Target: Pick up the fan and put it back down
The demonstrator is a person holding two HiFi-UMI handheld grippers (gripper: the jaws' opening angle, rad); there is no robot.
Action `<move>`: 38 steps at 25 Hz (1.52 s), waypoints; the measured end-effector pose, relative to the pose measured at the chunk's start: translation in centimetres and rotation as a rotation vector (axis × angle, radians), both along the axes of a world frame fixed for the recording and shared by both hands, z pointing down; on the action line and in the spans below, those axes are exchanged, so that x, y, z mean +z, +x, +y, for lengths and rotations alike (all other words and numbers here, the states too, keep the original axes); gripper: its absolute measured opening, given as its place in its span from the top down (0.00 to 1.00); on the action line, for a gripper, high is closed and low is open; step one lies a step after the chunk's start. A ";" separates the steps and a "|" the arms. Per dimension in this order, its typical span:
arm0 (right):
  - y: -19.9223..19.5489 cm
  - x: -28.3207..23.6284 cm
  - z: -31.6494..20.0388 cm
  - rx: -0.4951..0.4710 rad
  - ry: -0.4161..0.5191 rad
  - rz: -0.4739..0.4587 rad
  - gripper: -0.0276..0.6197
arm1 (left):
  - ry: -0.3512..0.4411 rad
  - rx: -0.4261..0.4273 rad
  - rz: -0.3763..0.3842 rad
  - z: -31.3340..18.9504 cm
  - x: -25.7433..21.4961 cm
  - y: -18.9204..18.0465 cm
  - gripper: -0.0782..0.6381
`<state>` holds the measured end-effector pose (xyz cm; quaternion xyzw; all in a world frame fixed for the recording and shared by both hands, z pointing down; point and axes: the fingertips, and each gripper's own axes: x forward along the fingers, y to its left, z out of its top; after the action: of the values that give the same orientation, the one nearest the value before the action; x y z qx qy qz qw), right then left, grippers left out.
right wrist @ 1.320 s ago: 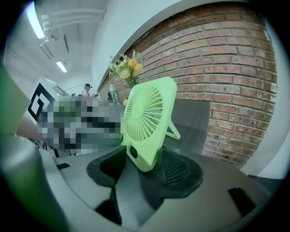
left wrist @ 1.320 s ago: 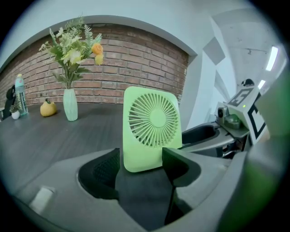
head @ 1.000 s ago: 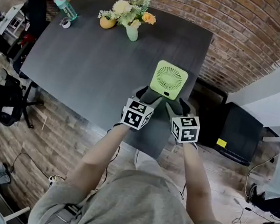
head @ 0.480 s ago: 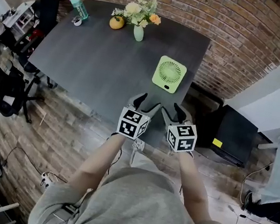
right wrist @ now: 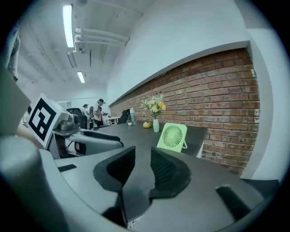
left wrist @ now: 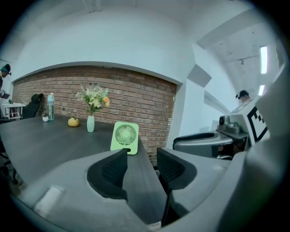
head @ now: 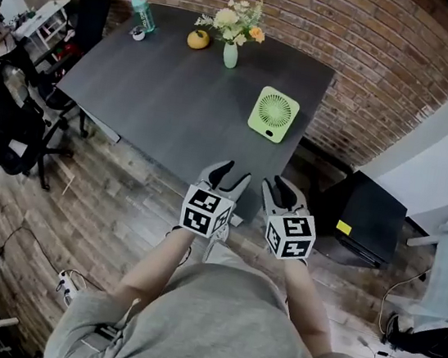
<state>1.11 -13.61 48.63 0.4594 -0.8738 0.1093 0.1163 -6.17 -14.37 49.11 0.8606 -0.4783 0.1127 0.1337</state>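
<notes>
2 grippers, both released, nothing between the jaws, and both have just been closing: left grey gripper (head: pixel 233 173) gapes wider, right grey gripper (head: pixel 279 183) has a narrower gap. Both are at the near end of 1 dark grey rectangular table (head: pixel 177 101), well apart from 1 light green square plastic fan (head: pixel 274 114) standing upright by the table's right edge. Further back: 1 pale green vase (head: pixel 231 55) w/ mixed flowers (head: pixel 234 20), 1 round orange object (head: pixel 198 40) just beside it, 1 teal bottle (head: pixel 142 11) at the far left corner
</notes>
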 end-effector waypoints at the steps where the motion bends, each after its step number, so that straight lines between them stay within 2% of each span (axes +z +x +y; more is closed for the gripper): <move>1: 0.0 -0.3 0.7 0.003 0.007 -0.003 0.80 | 0.006 -0.005 0.005 0.7 -0.3 -0.2 0.61; 9: 0.0 -1.9 5.4 0.012 0.053 -0.028 0.90 | 0.042 -0.050 0.046 5.7 -2.2 -1.4 0.77; 15: -0.1 -3.2 7.8 0.010 0.080 -0.049 0.93 | 0.049 -0.059 0.049 8.7 -2.6 -1.8 0.83; 27: -0.9 -3.4 10.0 -0.006 0.083 -0.064 0.95 | 0.037 -0.056 0.069 10.9 -2.7 -2.9 0.85; 38: -0.2 -3.6 9.8 0.018 0.095 -0.057 0.95 | 0.039 -0.033 0.062 10.7 -2.6 -2.0 0.85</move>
<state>0.95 -3.78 45.01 0.4689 -0.8768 0.0816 0.0686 -8.12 -3.63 46.53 0.8580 -0.4903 0.0744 0.1335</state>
